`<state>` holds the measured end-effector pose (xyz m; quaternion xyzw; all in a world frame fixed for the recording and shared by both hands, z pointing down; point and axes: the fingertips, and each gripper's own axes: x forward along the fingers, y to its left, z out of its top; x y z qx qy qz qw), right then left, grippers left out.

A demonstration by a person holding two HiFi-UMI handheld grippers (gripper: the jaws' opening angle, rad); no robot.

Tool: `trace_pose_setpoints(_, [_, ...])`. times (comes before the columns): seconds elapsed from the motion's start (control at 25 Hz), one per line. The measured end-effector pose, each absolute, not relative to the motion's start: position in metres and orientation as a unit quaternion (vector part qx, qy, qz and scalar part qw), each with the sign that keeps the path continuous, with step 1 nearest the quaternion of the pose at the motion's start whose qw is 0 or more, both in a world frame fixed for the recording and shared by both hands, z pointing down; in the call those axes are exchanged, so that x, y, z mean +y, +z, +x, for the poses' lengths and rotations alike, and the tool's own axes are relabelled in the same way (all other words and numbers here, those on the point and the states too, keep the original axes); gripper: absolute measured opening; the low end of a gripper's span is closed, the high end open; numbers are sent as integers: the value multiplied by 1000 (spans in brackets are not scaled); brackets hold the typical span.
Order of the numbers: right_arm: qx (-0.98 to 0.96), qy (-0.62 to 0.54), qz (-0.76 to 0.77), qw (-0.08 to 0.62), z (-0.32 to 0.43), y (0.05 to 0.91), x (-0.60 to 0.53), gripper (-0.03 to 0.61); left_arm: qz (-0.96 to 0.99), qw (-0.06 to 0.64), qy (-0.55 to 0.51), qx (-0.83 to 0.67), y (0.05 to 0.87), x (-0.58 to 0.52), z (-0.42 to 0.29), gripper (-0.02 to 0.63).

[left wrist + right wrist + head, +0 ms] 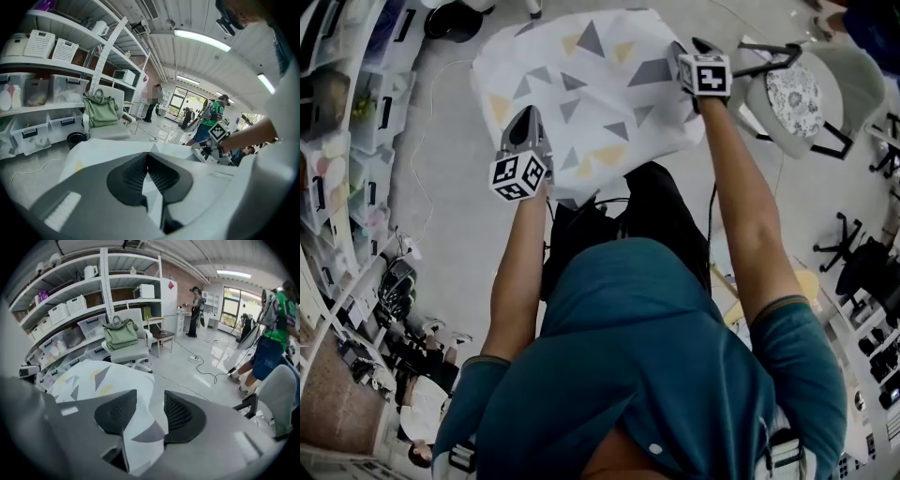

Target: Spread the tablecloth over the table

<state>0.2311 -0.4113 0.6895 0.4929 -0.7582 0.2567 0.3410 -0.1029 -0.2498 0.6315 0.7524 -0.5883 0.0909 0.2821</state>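
Head view shows my left gripper and right gripper at the tablecloth's near edge, one by each corner, so the cloth lies even over the table hidden under it. Only the gripper views show the jaws: the left ones squeeze a fold of cloth tight, and the right ones stand wide apart with the corner loose between them, I think to let it drop. Farther off, the right gripper view shows a chair with a green bag that the head view does not show.
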Motion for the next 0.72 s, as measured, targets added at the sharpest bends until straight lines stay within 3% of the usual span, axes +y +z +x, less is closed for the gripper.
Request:
trace_pose_setpoints(0.08, [-752, 281, 480, 355, 227, 700, -405, 165, 753, 284, 90, -587, 632, -251, -104, -3])
trace_pose_setpoints(0.72, [-810, 35, 434, 394, 140, 651, -325, 166, 763, 291, 82, -571, 633, -266, -87, -3])
